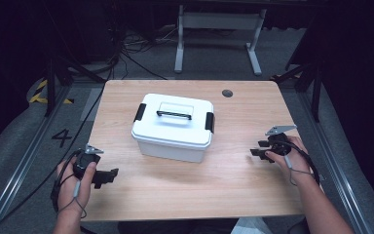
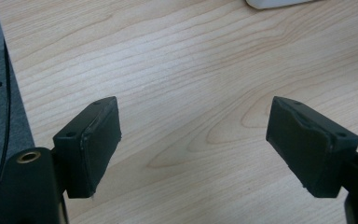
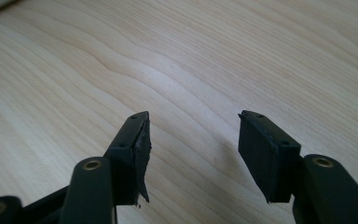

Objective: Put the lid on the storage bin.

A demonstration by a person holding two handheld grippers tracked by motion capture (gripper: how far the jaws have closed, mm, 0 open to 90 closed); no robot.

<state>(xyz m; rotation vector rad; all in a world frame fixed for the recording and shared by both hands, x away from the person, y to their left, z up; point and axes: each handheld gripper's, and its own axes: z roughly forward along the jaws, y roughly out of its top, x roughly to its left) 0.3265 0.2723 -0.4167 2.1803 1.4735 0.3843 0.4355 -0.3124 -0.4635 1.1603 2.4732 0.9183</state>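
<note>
The white lidded box (image 1: 173,127) sits upright at the centre of my table, at about one o'clock from my left hand and ten o'clock from my right. Its lid is on, a dark handle lies flat across the top, and a black latch sits at each short end.

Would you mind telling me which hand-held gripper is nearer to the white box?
Left, narrowly. The left hand-held gripper sits near-left of the white box; the right hand-held gripper lies off to its right, both open above bare table.
</note>
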